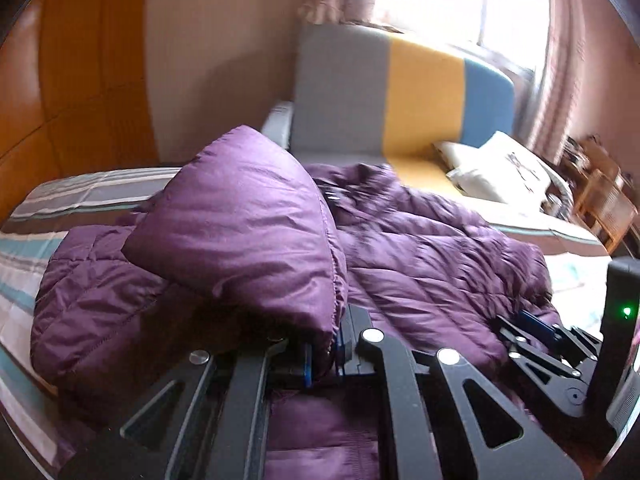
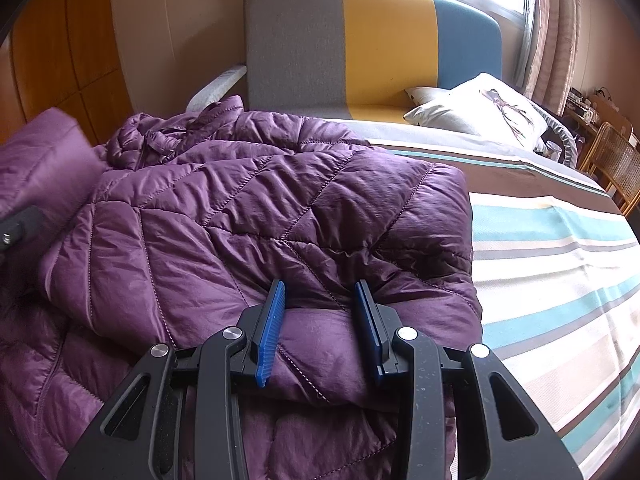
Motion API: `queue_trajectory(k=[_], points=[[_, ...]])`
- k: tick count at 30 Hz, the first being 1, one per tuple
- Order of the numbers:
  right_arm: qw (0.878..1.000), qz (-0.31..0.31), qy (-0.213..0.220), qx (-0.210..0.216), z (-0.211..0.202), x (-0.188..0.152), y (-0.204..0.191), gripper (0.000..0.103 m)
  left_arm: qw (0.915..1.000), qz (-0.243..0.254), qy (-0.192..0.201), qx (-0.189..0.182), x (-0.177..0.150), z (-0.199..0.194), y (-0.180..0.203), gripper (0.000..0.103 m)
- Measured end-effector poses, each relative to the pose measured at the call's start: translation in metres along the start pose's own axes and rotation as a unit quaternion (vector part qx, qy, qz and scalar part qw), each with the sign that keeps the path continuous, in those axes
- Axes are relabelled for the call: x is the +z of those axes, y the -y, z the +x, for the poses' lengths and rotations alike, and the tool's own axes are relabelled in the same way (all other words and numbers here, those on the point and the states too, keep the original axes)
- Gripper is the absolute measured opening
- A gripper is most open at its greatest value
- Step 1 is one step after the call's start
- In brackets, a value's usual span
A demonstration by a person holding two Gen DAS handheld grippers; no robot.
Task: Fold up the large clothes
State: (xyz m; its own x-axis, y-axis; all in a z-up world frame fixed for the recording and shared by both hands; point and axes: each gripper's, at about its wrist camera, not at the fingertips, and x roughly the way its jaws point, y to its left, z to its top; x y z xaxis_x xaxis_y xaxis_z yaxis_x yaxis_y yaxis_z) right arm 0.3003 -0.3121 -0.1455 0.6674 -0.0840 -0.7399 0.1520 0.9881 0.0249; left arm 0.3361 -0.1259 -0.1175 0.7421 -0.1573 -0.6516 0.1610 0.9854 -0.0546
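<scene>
A purple quilted puffer jacket [image 2: 248, 216] lies spread on the striped bed. My left gripper [image 1: 324, 354] is shut on a fold of the jacket [image 1: 248, 232], likely a sleeve, and holds it lifted above the rest. My right gripper [image 2: 320, 304] is open, its blue pads [image 2: 272, 328] resting on either side of a bulge of jacket fabric at the right hem. The right gripper also shows at the right of the left wrist view [image 1: 536, 332]. The lifted fold shows at the left edge of the right wrist view [image 2: 36, 160].
The bed has a striped sheet [image 2: 560, 264] and a grey, yellow and blue headboard [image 2: 360, 48]. White pillows [image 2: 480, 112] lie at the head. A wicker chair [image 2: 616, 164] stands at the right. A wooden wardrobe [image 2: 60, 40] is on the left.
</scene>
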Motion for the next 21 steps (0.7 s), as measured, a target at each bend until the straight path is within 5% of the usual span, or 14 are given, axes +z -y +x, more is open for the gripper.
queue_trajectory(k=[5,6,7,8,13,18,21], points=[[1.0,0.004,0.001,0.004,-0.001,-0.001,0.002,0.036,0.9995,0.007,-0.019,-0.025,0.001,0.011,0.017,0.015],[1.0,0.004,0.001,0.004,-0.001,-0.001,0.003,0.036,0.9985,0.007,-0.029,-0.046,0.0,0.014,0.019,0.023],[1.0,0.004,0.001,0.004,-0.001,-0.001,0.003,0.036,0.9971,0.008,-0.038,-0.065,-0.001,0.018,0.022,0.049],[1.0,0.004,0.001,0.004,-0.001,-0.001,0.003,0.036,0.9945,0.011,-0.042,-0.095,-0.003,0.019,0.026,0.06],[1.0,0.009,0.002,0.008,-0.001,-0.001,0.006,0.036,0.9895,0.043,-0.025,-0.135,-0.012,0.011,0.038,0.06],[1.0,0.007,0.002,0.006,0.0,-0.001,0.006,0.036,0.9869,0.015,-0.029,-0.158,-0.014,0.008,0.024,0.06],[1.0,0.008,0.002,0.008,0.0,-0.001,0.006,0.036,0.9786,-0.003,-0.024,-0.204,-0.017,0.001,0.018,0.074]])
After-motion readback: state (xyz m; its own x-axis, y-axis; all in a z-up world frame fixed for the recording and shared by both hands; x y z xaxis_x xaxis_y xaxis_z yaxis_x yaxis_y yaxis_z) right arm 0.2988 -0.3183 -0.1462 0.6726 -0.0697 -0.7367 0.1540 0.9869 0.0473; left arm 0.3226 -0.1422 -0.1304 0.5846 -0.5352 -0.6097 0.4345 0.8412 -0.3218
